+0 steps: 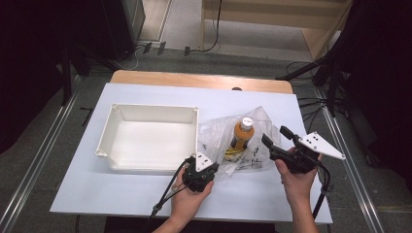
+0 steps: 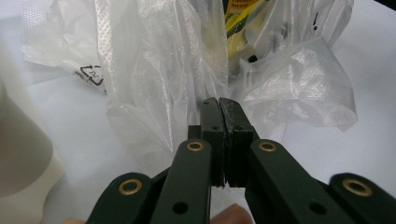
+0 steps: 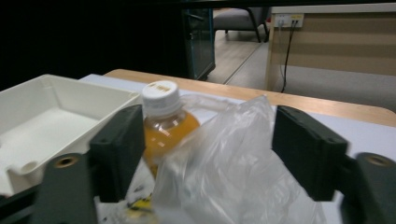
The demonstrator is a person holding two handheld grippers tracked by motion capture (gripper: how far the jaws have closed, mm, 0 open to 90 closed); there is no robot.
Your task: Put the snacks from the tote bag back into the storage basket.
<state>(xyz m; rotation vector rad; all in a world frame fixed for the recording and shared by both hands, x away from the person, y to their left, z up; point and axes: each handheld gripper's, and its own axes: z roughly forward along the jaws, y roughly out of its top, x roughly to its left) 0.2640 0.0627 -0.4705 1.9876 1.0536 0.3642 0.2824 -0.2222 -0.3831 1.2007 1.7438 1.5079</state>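
Pinching plastic bag [image 2: 159, 70]: left tool [image 2: 219, 109]; bottle [image 1: 240, 136] inside bag.

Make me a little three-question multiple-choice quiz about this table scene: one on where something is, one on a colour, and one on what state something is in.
1. Where does the white tray stand relative to the clear plastic bag?
A. To its left in the high view
B. To its right in the high view
C. On top of it

2. What colour is the cap of the bottle?
A. Red
B. White
C. Black

3. How do the jaws of the left gripper stand?
A. Wide open, nothing near
B. Closed around the bottle's cap
C. Closed together, pinching the bag's film

Answers:
1. A, the high view shows the tray left of the bag.
2. B, the right gripper view shows a white cap over orange drink.
3. C, the left gripper view shows the pads pressed together at the bag's edge.
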